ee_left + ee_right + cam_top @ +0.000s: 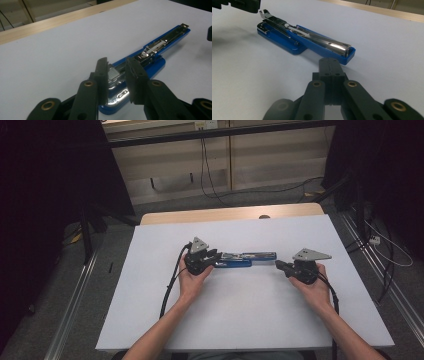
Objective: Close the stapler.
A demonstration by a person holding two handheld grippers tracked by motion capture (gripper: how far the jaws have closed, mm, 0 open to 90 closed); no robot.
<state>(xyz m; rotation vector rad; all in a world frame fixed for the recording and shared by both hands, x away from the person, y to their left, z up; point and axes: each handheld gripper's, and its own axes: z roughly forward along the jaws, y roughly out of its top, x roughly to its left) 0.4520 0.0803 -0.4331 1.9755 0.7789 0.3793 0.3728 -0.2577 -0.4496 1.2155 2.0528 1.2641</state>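
Note:
A blue stapler [245, 259] lies folded out flat on the white table [225, 320], its metal rails facing up. My left gripper [216, 256] is at the stapler's left end. In the left gripper view its jaws [117, 67] stand a narrow gap apart, closed around the shiny metal part at the near end of the stapler [160, 53]. My right gripper [278, 264] rests just off the stapler's right end. In the right gripper view its jaws [329, 62] are pressed together with nothing between them, a little short of the stapler [322, 45].
A wooden strip [225, 213] runs along the table's far edge. Cables [210, 180] trail over the floor behind it. Metal rails [75, 300] flank the table on both sides, with dark stands beyond them.

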